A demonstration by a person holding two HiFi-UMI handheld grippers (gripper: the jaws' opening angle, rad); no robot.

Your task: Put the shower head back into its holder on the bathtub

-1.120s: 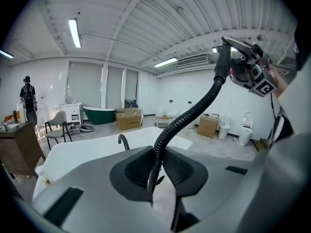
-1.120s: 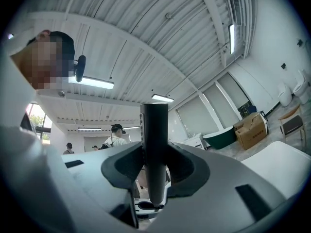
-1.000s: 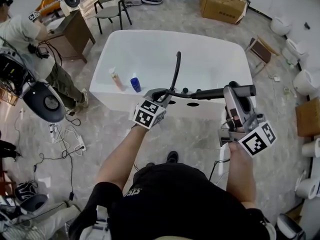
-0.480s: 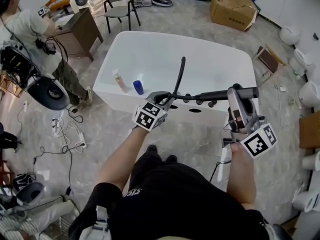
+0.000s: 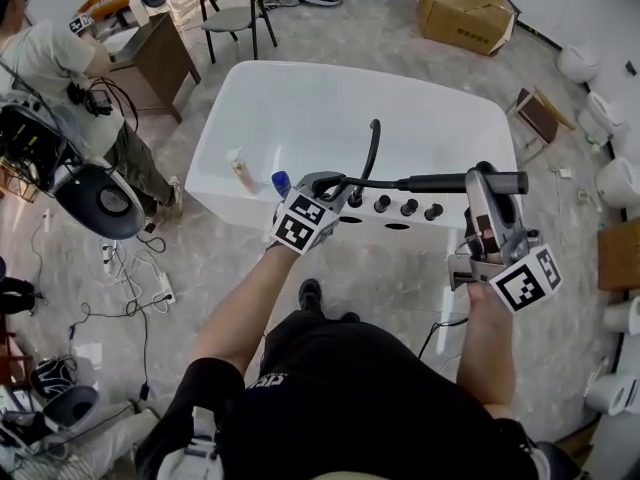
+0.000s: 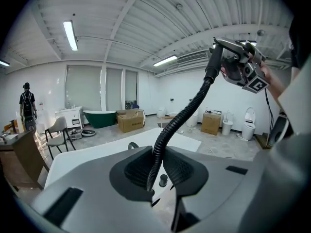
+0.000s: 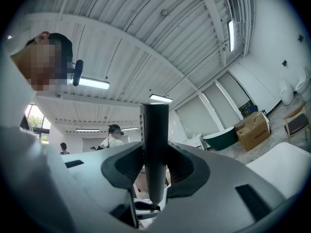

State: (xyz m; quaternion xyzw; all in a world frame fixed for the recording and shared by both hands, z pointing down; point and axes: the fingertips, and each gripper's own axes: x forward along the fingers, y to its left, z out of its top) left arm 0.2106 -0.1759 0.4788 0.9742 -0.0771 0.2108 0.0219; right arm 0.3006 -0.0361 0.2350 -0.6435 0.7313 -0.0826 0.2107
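Left gripper (image 6: 156,173): jaws are closed on the black ribbed hose (image 6: 182,115), which is pinched between the pads and runs up and away to the other gripper. From above, the left gripper (image 5: 335,185) is seen over the near rim of the white bathtub (image 5: 250,88).

Right gripper (image 7: 154,165): jaws are clamped on the dark handle of the shower head (image 7: 154,130), which stands upright between them. In the head view the right gripper (image 5: 487,180) is at the tub's near right corner. The shower head (image 5: 440,182) is held level in the air above the tub deck, and the hose (image 5: 375,181) is strung between the two grippers. Three black knobs (image 5: 408,208) are seen on the deck beneath.

Bathtub: a pale bottle (image 5: 240,169) and a small blue container (image 5: 281,182) stand at its near left edge; on the rim or inside cannot be told.

Cardboard box (image 5: 465,10): on the floor beyond the tub, contents not visible.
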